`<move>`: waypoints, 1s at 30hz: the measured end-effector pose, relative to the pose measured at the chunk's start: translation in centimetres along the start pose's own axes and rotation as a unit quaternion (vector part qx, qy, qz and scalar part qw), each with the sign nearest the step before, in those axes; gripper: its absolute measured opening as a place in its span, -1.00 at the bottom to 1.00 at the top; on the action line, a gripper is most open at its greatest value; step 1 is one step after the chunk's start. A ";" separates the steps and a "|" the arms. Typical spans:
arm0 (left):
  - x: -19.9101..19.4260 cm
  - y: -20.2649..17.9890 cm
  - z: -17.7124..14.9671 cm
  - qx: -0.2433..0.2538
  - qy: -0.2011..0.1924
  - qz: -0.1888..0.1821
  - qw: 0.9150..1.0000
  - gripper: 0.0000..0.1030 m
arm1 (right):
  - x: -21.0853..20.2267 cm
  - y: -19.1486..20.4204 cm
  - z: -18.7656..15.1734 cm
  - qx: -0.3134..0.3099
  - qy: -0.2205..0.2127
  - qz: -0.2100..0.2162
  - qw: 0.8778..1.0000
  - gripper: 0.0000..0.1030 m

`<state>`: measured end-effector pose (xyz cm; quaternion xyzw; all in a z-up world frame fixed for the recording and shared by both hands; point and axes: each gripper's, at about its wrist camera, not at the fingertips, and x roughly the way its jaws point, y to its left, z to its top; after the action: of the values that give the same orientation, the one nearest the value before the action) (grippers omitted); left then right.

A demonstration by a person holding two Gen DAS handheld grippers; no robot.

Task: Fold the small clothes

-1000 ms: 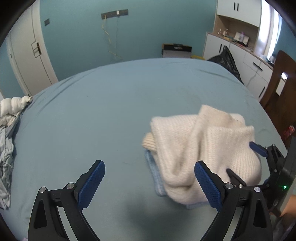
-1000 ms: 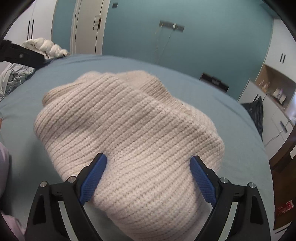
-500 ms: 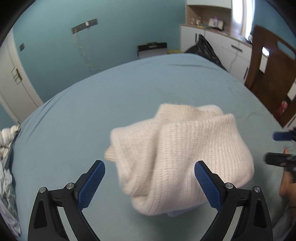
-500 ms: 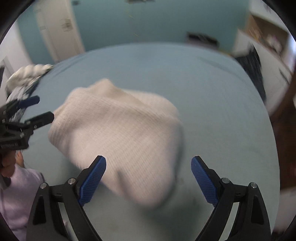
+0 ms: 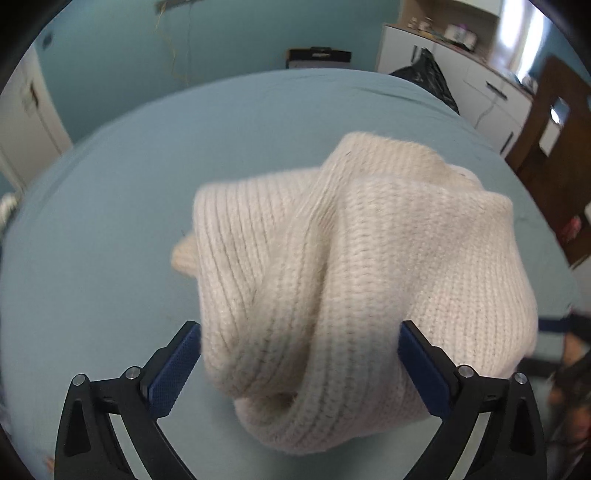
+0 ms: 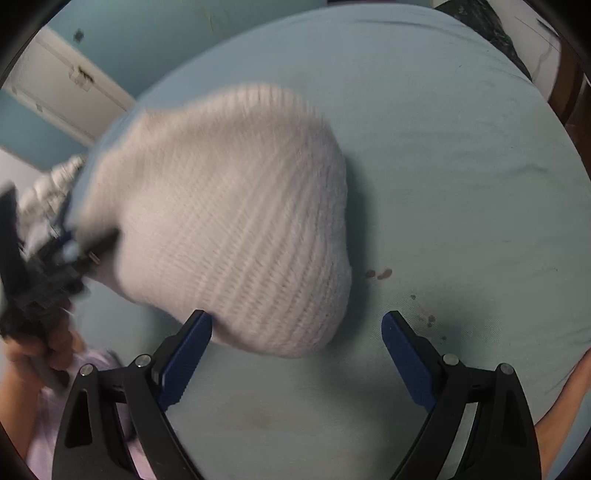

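Chunky ribbed knit sweater [image 5: 351,288] on a seemingly smooth matt cloth sheet [image 5: 110,206].

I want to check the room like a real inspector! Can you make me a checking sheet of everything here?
Surface: blue bed sheet, with small dark spots.
Job's things: cream knit sweater, bunched in a heap on the sheet.
Clutter: crumpled white cloth at the bed's edge; black bag by the cabinets.
Grippers: left gripper open, sweater between its fingers; right gripper open, jaws just widening, beside the sweater's edge.
Cables: thin wires hanging on the wall.
Surroundings: teal wall, white cabinets, wooden chair.
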<state>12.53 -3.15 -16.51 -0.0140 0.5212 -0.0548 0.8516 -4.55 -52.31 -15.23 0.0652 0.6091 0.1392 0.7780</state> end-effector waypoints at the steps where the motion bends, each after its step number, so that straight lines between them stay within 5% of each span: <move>1: 0.3 0.5 -0.1 -0.014 0.002 -0.011 1.000 1.00 | 1.2 0.0 0.1 -0.004 0.004 0.002 1.000 0.98; 5: 0.9 1.8 -0.4 -0.042 0.014 -0.031 0.999 1.00 | 4.3 0.3 -1.1 -0.024 0.032 -0.007 0.999 0.98; 8: 0.5 1.0 -0.3 -0.020 0.012 -0.019 1.000 1.00 | 8.2 1.3 -2.5 -0.068 0.102 -0.132 0.984 0.98; 12: -0.4 -0.3 -0.1 0.010 -0.007 0.007 1.000 1.00 | 8.1 1.9 -3.5 -0.067 0.114 -0.058 0.990 0.98; 22: -7.2 0.2 3.5 0.044 -0.078 0.027 0.996 1.00 | -0.5 2.3 -1.5 -0.037 0.004 0.030 0.999 0.98; 30: -3.2 5.8 3.9 -0.057 -0.004 -0.020 0.998 1.00 | -2.4 -3.3 -0.2 0.056 -0.049 0.067 0.995 0.98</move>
<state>15.00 2.85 -12.33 -0.0731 0.5196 -0.0420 0.8502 -4.83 -56.19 -13.97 0.1566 0.5710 0.1532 0.7912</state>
